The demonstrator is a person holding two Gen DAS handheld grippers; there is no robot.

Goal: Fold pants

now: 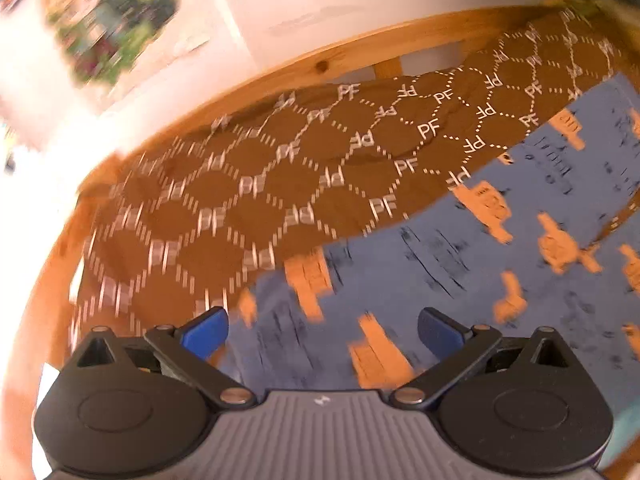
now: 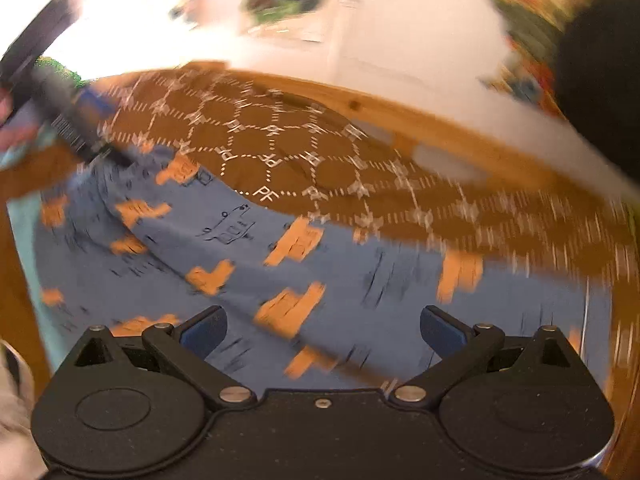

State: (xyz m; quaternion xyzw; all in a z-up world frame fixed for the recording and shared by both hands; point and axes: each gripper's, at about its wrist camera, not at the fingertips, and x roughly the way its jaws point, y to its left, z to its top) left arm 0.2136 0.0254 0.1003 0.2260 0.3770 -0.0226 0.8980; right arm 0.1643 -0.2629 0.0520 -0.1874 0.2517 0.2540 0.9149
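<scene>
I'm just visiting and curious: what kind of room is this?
Probably a bedroom at home: a pine bed frame, a brown "PF" patterned bedspread with blue printed pants on it, and colourful pictures on white walls.

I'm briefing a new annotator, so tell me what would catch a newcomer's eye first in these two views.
The blue pants with orange thumbs-up prints fill the near foreground of both views. Behind them lies a brown cloth with a white "PF" lattice, reaching back to the wooden rail. Both the left gripper and the right gripper hang open over the blue fabric, holding nothing.
</scene>
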